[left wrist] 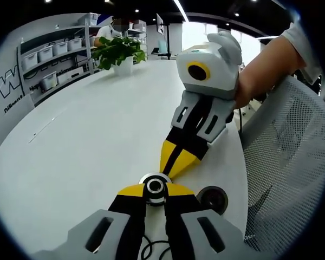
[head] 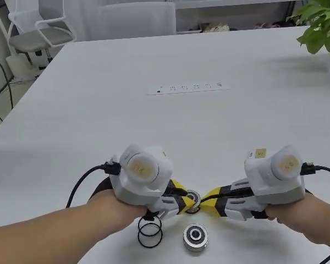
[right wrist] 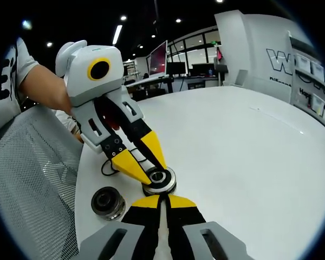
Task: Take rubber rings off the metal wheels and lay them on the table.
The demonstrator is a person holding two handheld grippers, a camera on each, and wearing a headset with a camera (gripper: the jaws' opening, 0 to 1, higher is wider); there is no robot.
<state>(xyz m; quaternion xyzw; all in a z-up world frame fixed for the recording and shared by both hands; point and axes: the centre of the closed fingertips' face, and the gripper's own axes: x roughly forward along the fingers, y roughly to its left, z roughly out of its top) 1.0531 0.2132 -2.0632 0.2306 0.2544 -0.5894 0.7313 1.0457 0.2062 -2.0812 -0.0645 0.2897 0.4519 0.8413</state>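
- Two black rubber rings (head: 149,231) lie overlapping on the white table (head: 154,126), at its near edge and just beside the left hand (head: 118,212).
- A second wheel (head: 196,236) lies flat to the right of the rings, apart from them and free of both grippers. A dark band shows around its rim in the right gripper view.
- The left gripper (left wrist: 155,190) clamps the wheel (right wrist: 160,181) between its yellow tips, one tip on each side. The wheel sits just beyond the second wheel, at or just above the table surface. Contact with the table cannot be determined.
- The right gripper (right wrist: 161,201) points at the left gripper from the opposite side. Its jaws stand narrow, with a thin slit between them, and the tips meet the wheel's rim.
- A dark band runs around the rim of the wheel. Whether the right tips pinch this band cannot be determined.
- The right hand (head: 297,212) holds its gripper low over the table, level with the left one.
- A white power strip (head: 188,87) lies flat at mid-table, well apart from the work.
- A green plant (head: 322,27) stands at the far right corner.
- A white chair (head: 41,30) stands beyond the far left edge.
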